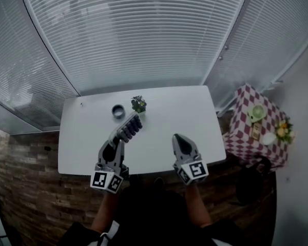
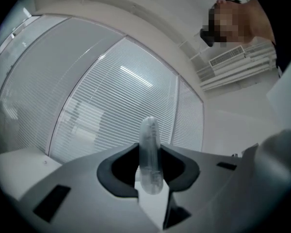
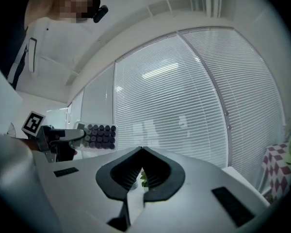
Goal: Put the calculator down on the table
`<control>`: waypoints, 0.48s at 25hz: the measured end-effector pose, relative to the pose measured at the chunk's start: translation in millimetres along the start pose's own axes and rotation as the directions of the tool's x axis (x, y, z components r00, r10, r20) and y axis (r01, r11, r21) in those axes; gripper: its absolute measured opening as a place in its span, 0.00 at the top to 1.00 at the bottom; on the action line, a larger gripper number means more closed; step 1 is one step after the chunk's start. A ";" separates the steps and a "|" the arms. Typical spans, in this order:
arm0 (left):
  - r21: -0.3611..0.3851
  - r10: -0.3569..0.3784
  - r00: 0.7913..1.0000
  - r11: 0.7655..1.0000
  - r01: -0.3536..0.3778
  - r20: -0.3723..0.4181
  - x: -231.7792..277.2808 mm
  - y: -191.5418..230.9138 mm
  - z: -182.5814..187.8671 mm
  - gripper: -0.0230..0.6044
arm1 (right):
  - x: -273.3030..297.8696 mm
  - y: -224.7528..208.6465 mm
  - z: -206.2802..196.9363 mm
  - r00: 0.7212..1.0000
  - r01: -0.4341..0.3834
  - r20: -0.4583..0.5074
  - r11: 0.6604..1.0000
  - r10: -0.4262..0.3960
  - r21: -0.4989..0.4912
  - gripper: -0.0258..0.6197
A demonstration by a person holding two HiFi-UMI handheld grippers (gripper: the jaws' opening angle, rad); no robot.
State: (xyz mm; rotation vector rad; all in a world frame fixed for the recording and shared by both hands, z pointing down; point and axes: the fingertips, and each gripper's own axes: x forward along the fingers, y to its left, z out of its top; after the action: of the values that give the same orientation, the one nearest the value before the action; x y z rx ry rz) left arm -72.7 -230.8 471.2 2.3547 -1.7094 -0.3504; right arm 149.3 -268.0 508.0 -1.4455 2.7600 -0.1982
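Note:
The calculator [image 1: 129,126], a pale slab with rows of dark round keys, is held above the white table [image 1: 164,111] by my left gripper [image 1: 118,137], which is shut on its near end. In the left gripper view the calculator [image 2: 149,149] stands edge-on between the jaws, pinched on both sides. My right gripper [image 1: 176,137] hovers over the table's near edge, shut with nothing in it; its tips [image 3: 140,152] meet. From the right gripper view the calculator [image 3: 99,136] shows at the left, keys facing the camera.
A small potted plant [image 1: 139,104] and a grey round ring-like object [image 1: 118,111] sit on the table just beyond the calculator. A side table with a red checked cloth [image 1: 246,122] stands at the right. Window blinds [image 1: 143,35] run behind the table.

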 end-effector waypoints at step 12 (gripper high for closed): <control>-0.802 0.058 0.998 0.597 -0.030 0.007 20.8 48.8 -42.8 0.81 | 32.9 1.4 -0.3 1.000 0.008 -0.002 1.000 -0.008 -0.013 0.95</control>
State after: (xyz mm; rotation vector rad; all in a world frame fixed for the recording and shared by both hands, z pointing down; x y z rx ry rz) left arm -97.1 -264.2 525.4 1.6113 -1.2046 -0.9329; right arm 129.4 -294.2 509.4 -1.4608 2.7625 -0.1819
